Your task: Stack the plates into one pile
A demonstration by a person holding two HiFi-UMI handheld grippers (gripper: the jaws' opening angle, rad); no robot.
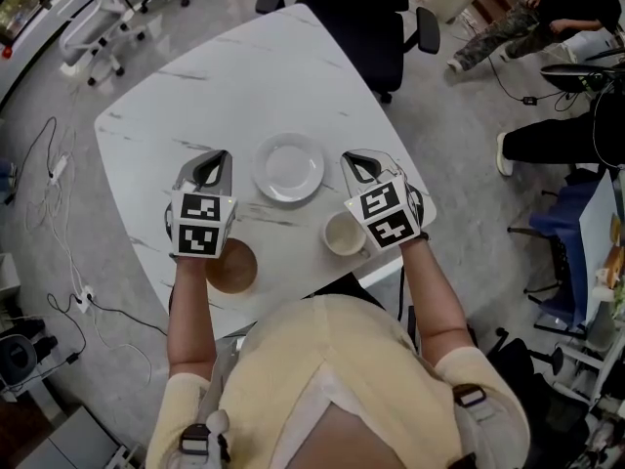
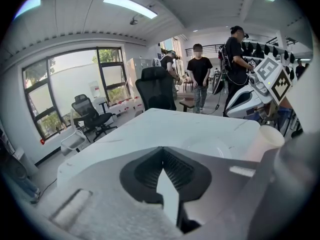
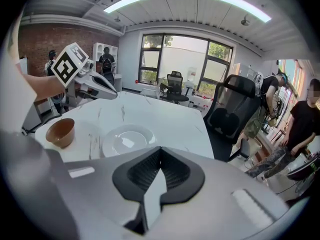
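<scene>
One white plate lies flat, face up and empty, mid tabletop, somewhat toward the near edge. It's round, so no long axis. My left claw hovers just left of it, jaws closed, nothing held. My right claw is just right of it, jaws together, also empty. Both point toward the far edge. Brown bowl upright by the near edge, empty. Cream cup upright beside my right claw, looks empty.
</scene>
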